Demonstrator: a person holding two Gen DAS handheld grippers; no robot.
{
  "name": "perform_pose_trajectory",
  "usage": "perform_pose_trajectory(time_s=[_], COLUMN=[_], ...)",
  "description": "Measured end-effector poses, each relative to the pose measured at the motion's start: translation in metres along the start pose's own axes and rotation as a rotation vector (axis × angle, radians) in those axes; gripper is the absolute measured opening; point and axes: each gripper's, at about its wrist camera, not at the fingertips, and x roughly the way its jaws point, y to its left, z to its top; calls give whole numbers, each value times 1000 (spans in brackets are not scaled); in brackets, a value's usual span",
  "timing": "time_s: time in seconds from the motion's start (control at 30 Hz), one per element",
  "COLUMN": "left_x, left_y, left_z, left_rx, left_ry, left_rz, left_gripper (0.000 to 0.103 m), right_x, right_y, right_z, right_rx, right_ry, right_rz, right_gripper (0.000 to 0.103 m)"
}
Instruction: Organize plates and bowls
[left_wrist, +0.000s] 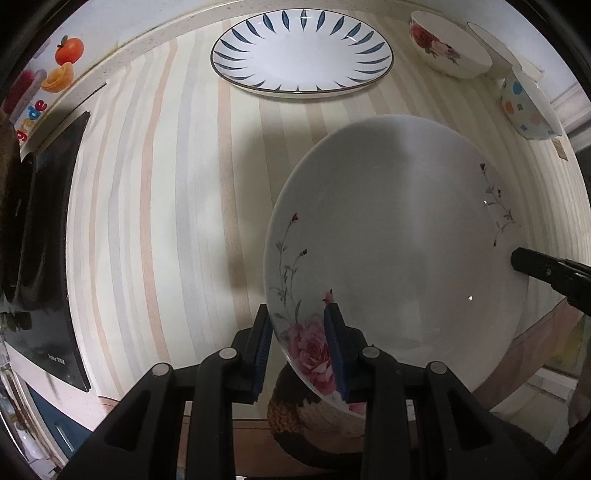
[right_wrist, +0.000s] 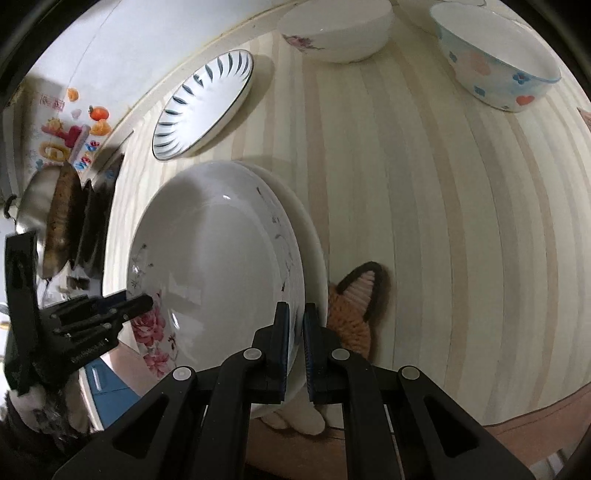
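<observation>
On the striped table, a black cooktop lay along the left edge, below a wall sticker of fruit. Farther in, a blue-leaf plate sat near the back wall, well apart from the rose plate that both claws held. The left claw pinched that plate's near rim over the pink rose print, one pad under the rim and one on its inner face. The right claw was clamped tight on the opposite rim; in its view a second white rim showed just beside the held one, and whether they touched could not be told. Beside that claw lay an orange knitted coaster. At the back right stood a rose bowl and a dotted bowl, near each other.
</observation>
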Motion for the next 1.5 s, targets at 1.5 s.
perform_pose_trajectory(time_s=[1.5], left_x=[27], left_y=[93], left_z=[225], left_rx=[-112], left_ry=[-49], left_rz=[-130], left_gripper=[17], right_x=[65], right_y=[64], right_z=[217], right_rx=[33], right_ry=[-61], right_rz=[-78], right_gripper=[9])
